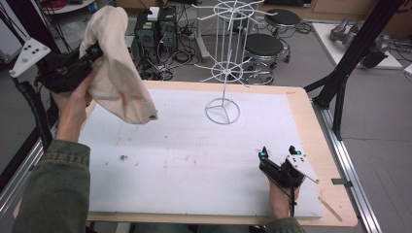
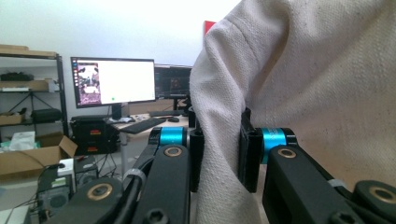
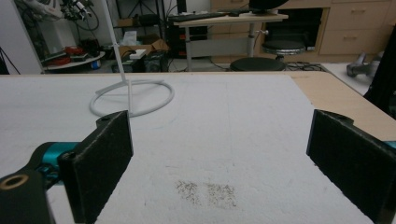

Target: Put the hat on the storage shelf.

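Observation:
A cream cloth (image 1: 116,73) hangs in the air above the table's far left corner, held by my left gripper (image 1: 94,51), which is shut on a fold of it. In the left gripper view the cloth (image 2: 299,93) is pinched between the two black jaws of my left gripper (image 2: 218,154) and drapes over the right side. A white wire rack (image 1: 226,58) stands on its ring base at the far middle of the table. My right gripper (image 1: 278,151) rests low at the near right, open, with nothing between its pads (image 3: 105,163). The rack's ring base (image 3: 133,98) lies ahead of it.
A white mat (image 1: 194,155) covers most of the wooden table (image 1: 316,141); a small brown smudge (image 3: 208,192) marks it just in front of the right gripper. Stools, computers and cables stand beyond the far edge. A black frame leg (image 1: 340,87) rises at the right.

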